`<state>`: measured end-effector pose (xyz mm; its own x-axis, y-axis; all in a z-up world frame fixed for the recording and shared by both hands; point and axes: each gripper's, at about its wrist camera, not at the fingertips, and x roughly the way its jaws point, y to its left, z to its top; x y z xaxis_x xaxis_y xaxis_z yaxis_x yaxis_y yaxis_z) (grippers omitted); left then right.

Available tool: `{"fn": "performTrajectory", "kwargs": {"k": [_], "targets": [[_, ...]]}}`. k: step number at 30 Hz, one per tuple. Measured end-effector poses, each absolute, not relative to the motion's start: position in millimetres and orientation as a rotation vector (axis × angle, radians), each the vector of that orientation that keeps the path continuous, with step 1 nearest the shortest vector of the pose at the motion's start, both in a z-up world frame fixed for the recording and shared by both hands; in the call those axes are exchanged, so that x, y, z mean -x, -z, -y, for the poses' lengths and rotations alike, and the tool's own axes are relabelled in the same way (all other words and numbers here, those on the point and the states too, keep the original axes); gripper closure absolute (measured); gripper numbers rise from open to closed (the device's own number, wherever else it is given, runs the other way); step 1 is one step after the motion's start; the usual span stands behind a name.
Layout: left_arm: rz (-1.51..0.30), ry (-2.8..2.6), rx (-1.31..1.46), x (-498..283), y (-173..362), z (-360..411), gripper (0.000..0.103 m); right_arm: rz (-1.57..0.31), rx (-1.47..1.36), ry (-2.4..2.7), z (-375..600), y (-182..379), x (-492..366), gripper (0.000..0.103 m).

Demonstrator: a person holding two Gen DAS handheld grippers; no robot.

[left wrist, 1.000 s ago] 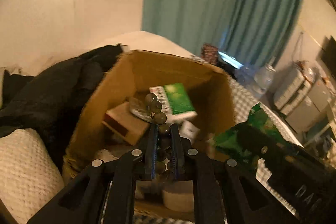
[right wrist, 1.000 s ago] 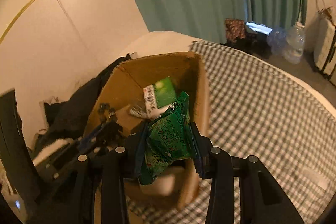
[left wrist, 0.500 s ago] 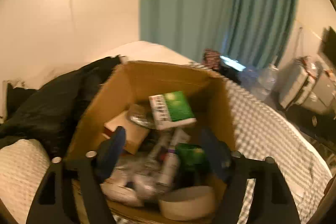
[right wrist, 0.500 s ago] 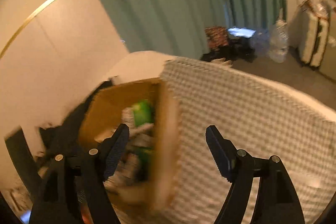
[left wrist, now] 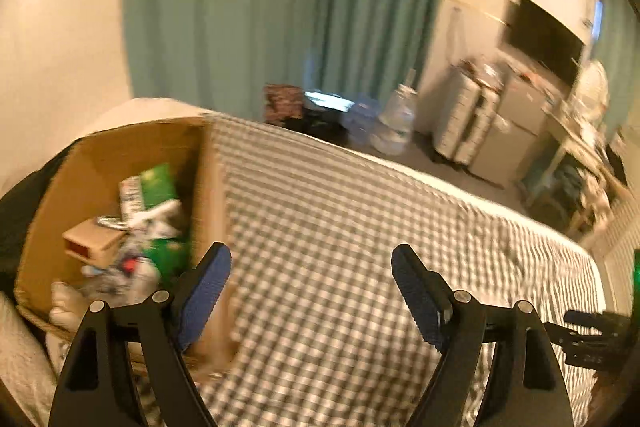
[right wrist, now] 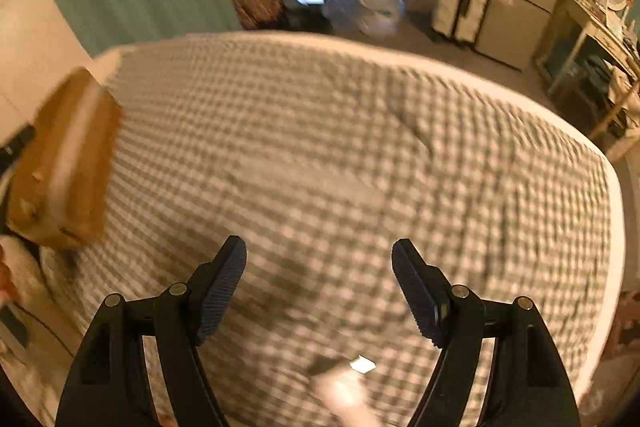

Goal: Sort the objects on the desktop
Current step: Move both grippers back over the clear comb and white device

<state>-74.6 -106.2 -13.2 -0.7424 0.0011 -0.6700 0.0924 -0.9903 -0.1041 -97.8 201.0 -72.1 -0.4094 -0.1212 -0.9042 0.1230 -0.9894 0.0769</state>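
A: Both your tools are empty. The left gripper (left wrist: pixel 310 291) is opening with nothing between its jaws, and the right gripper (right wrist: pixel 318 285) stands wide over the checked cover (right wrist: pixel 340 147).

B: Where's the next thing?

A: A small pale object (right wrist: pixel 346 387), blurred, lies near you, just below the right gripper's fingertips. Its long axis I can't tell. The cardboard box (left wrist: pixel 92 163), already holding several things, sits far left, so your right hand looks nearer.
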Motion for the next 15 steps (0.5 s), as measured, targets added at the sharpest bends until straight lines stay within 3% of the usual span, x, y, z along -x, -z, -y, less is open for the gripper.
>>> {"fn": "performTrajectory", "kwargs": {"k": [15], "targets": [[0.142, 2.963, -1.373, 113, 82, -14, 0.018, -0.094, -1.836, 2.093, -219, 135, 79, 0.028]]}}
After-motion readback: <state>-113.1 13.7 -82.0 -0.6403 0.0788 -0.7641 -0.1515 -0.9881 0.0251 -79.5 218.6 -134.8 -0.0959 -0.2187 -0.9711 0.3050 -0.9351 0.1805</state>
